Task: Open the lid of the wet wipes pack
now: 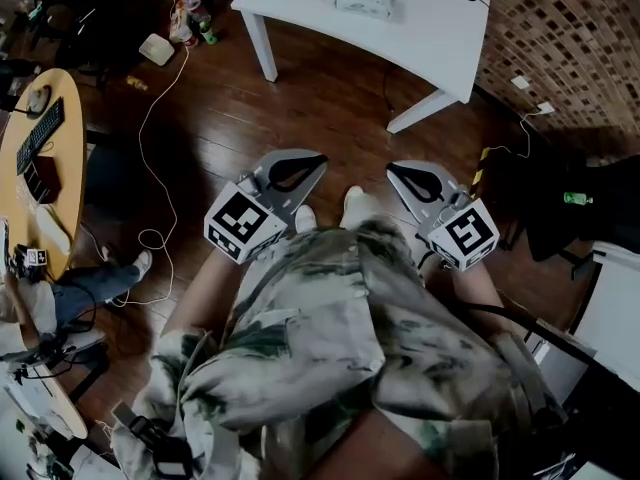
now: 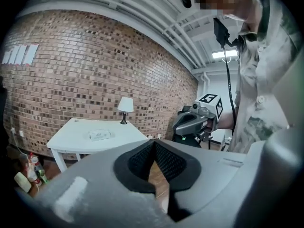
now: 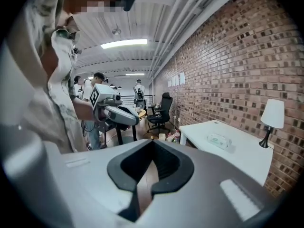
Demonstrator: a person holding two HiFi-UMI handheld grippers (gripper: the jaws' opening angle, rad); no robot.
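The wet wipes pack (image 1: pixel 362 1) lies flat on a white table (image 1: pixel 430 38) across the wooden floor, well away from both grippers. It also shows small in the left gripper view as the pack (image 2: pixel 100 135) and in the right gripper view as the pack (image 3: pixel 219 139). My left gripper (image 1: pixel 316 161) and right gripper (image 1: pixel 394 170) hang side by side close to the person's body, above the shoes. Both are shut with nothing between the black pads (image 2: pixel 142 163). Each gripper view shows the other: the right gripper (image 2: pixel 178 127) and the left gripper (image 3: pixel 134 119).
A small lamp (image 2: pixel 125 106) stands at the table's far corner by the brick wall (image 2: pixel 95 65). A round wooden desk (image 1: pixel 62 183) with a keyboard (image 1: pixel 40 136) is on the left. A white cable (image 1: pixel 160 168) runs over the floor. An office chair (image 3: pixel 164 109) and other people stand behind.
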